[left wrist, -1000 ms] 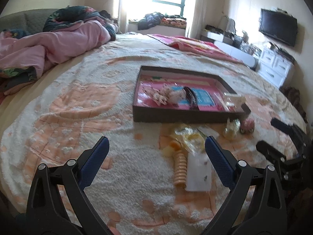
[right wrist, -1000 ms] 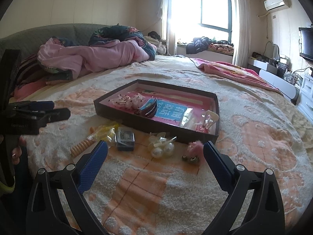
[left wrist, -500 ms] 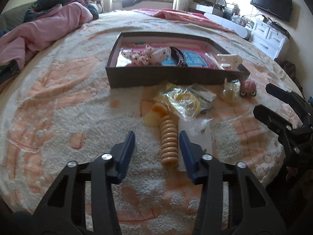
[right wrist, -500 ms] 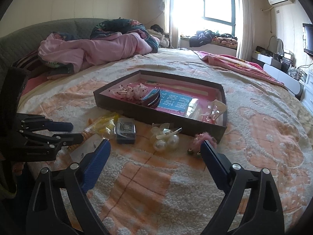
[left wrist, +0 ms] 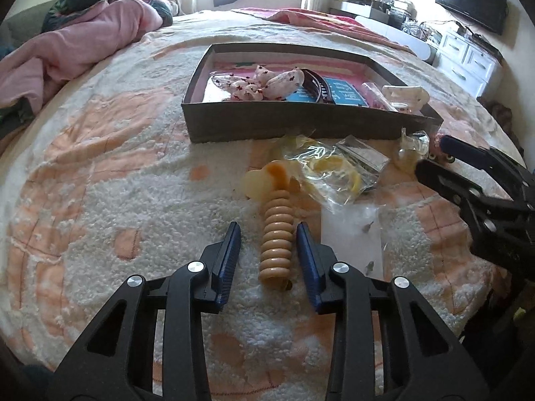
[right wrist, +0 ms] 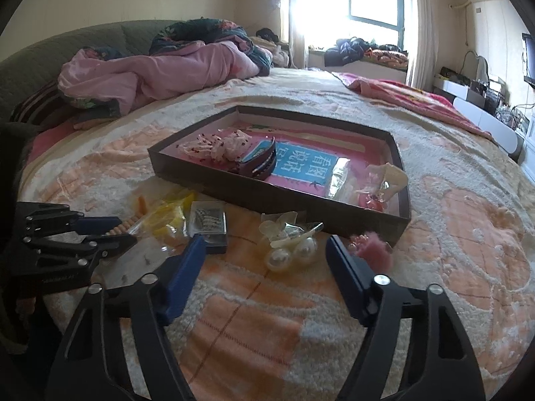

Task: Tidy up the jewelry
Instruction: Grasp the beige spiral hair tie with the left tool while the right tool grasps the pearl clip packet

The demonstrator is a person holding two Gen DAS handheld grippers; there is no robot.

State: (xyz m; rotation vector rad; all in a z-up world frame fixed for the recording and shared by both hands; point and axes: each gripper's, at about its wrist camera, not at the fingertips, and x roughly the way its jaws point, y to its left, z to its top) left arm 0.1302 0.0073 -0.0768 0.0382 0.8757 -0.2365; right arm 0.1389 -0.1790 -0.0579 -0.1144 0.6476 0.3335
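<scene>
A peach ribbed hair clip (left wrist: 277, 234) lies on the bed blanket, in front of a dark shallow box (left wrist: 301, 127) that holds hair pieces and a dark headband (right wrist: 264, 163). My left gripper (left wrist: 267, 230) is open, its blue fingers on either side of the clip without touching it. My right gripper (right wrist: 267, 244) is open over a packet of pearl ornaments (right wrist: 289, 244); it also shows in the left wrist view (left wrist: 431, 157). A small dark case (right wrist: 207, 225), a yellow packet (left wrist: 331, 170) and a pink fluffy piece (right wrist: 371, 247) lie near the box.
A clear flat bag (left wrist: 351, 237) lies right of the clip. A pink quilt (right wrist: 150, 73) is heaped at the far left of the bed. White drawers and a television (left wrist: 471, 0) stand at the right wall.
My left gripper moved down and forward to the peach clip and narrowed around it. My right gripper moved forward toward the pearl packet and narrowed a little.
</scene>
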